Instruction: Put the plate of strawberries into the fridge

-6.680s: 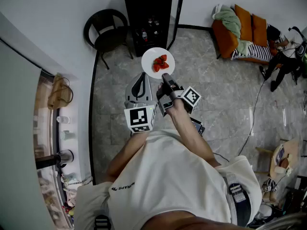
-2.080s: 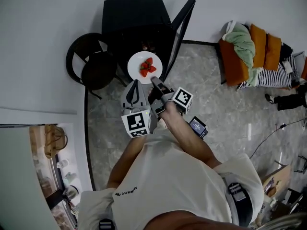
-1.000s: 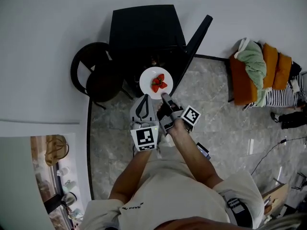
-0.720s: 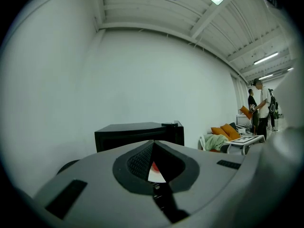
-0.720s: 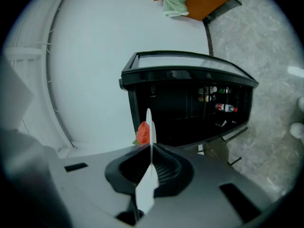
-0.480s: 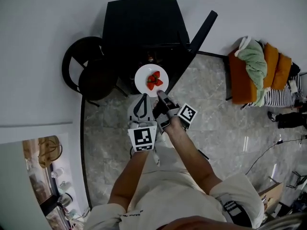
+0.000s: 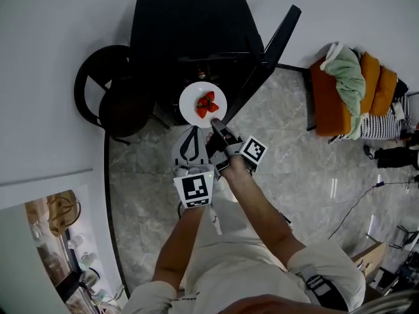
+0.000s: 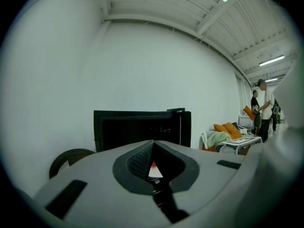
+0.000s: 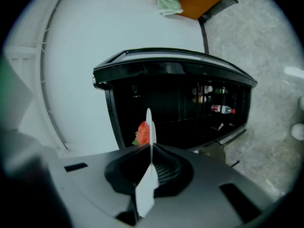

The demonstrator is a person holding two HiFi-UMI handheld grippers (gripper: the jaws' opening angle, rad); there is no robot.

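A white plate [image 7: 203, 104] with a few red strawberries [image 7: 206, 103] hangs level just in front of the open black fridge [image 7: 196, 41]. My right gripper [image 7: 216, 125] is shut on the plate's near rim. In the right gripper view the plate [image 9: 149, 144] shows edge-on between the jaws, with a strawberry [image 9: 143, 133] beside it and the dark fridge interior [image 9: 185, 110] behind. My left gripper [image 7: 192, 133] is shut and holds nothing, just left of the plate's near edge. Its closed jaws point at the fridge [image 8: 142, 126] in the left gripper view.
The fridge door [image 7: 270, 50] stands swung open to the right. A black round chair [image 7: 108, 97] sits left of the fridge. Bottles [image 9: 221, 109] lie on a fridge shelf. An orange sofa [image 7: 344, 90] with cloths stands far right. The floor is grey tile.
The person has walked up to the fridge with the plate held out. The plate has gone from mid-floor to the fridge opening. Both grippers kept their states.
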